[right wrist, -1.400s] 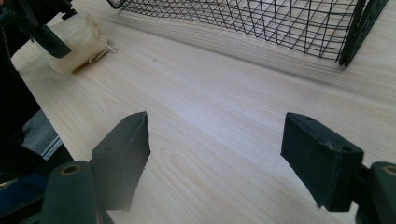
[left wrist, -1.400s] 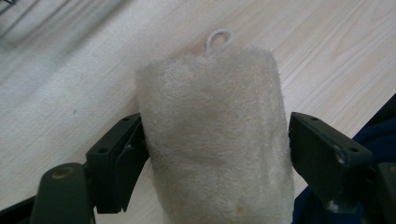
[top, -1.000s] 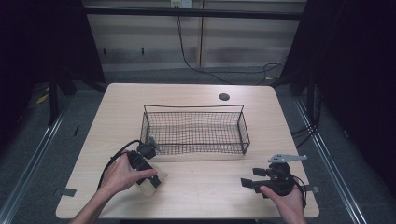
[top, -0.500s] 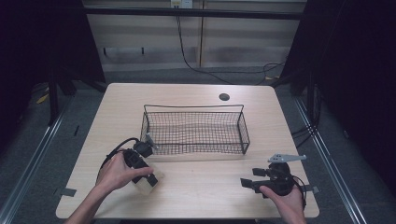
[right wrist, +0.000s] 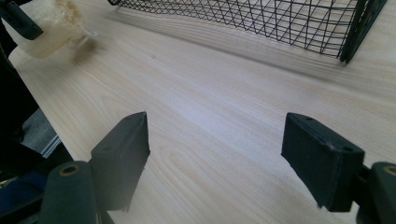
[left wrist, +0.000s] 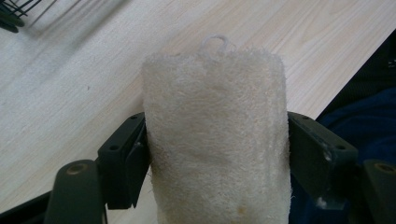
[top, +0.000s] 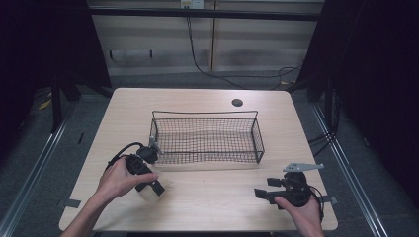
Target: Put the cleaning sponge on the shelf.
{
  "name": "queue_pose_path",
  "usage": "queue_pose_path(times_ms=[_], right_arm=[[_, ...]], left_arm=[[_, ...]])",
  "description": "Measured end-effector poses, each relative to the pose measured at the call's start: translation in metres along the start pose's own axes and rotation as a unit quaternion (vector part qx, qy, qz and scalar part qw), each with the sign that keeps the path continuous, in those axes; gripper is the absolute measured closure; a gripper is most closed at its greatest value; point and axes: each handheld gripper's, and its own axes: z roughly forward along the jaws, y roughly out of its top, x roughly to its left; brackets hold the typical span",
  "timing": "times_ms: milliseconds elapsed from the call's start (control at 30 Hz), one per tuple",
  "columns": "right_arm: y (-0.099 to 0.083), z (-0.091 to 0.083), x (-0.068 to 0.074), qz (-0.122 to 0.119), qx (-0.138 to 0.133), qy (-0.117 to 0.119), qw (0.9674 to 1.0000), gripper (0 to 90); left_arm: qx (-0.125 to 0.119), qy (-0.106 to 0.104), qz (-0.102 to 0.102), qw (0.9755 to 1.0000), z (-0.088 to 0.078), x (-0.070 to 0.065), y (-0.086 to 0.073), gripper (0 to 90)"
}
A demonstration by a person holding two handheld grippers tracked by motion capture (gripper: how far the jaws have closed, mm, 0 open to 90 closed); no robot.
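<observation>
No writing anywhere; left tool [left wrist: 215, 154] clamps a loofah sponge [left wrist: 215, 140] beside the wire basket [top: 205, 138], right tool [right wrist: 224, 158] gaping wide over the bench [top: 197, 207].

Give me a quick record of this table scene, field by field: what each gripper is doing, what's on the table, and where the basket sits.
left gripper: shut on a pale loofah sponge, near the table's front left
loofah sponge: fibrous, with a small loop at its far end
right gripper: open, nothing between its jaws, low over the front right of the table
wire basket: black mesh, mid-table, nothing visible inside
table: light wood, small dark round hole near the far edge
</observation>
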Motion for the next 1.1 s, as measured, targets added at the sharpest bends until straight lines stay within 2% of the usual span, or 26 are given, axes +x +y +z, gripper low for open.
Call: queue_pose_path(times_ms=[233,433,500,533,633,833,1100], right_arm=[[0.0,0.001,0.0,-0.001,0.002,0.0,1.0,23.3],[0.0,-0.001,0.0,-0.002,-0.003,0.001,1.0,23.3],[0.0,0.0,0.001,0.001,-0.001,0.001,1.0,23.3],[0.0,0.0,0.001,0.001,-0.001,0.001,1.0,23.3],[0.0,0.0,0.001,0.001,-0.001,0.001,1.0,23.3],[0.0,0.0,0.001,0.0,-0.001,0.001,1.0,23.4],[0.0,0.0,0.001,0.0,0.002,0.003,1.0,23.2]], left_arm=[[0.007,0.005,0.011,0.9999,-0.009,-0.005,0.003,27.1],[-0.008,0.002,0.01,0.9999,-0.018,-0.007,0.001,27.1],[-0.001,0.0,0.017,0.9999,-0.019,-0.007,0.0,27.1],[-0.003,0.001,0.012,0.9999,-0.019,-0.008,0.0,27.1],[0.001,-0.002,0.017,0.9999,-0.021,-0.009,0.0,27.1],[0.001,0.001,0.015,0.9999,-0.027,-0.01,0.0,27.2],[-0.007,-0.002,0.026,0.9996,-0.037,-0.015,0.002,27.2]])
